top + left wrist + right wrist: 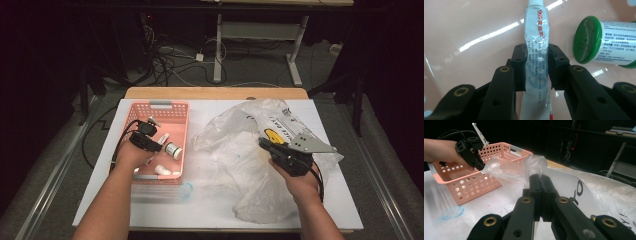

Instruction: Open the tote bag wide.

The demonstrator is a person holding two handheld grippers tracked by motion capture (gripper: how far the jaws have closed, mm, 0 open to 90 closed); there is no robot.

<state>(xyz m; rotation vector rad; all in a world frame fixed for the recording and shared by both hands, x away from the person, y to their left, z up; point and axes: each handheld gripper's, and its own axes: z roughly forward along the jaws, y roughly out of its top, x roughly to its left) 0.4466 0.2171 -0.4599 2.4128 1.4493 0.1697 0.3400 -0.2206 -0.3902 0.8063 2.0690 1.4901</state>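
Observation:
A white ointment tube with red print lies on the floor of a pink basket. My left gripper is shut on the tube's middle, with a pad pressing on each side. In the high view the left gripper reaches down into the basket. A crumpled clear plastic bag spreads over the right half of the table. My right gripper has its jaws pressed together on a raised fold of the bag. In the high view the right gripper is at the bag's middle.
A white bottle with a green lid lies in the basket just right of the tube. Small white items rest near the basket's front wall. A clear container with a blue end lies on the white tabletop in front of the basket.

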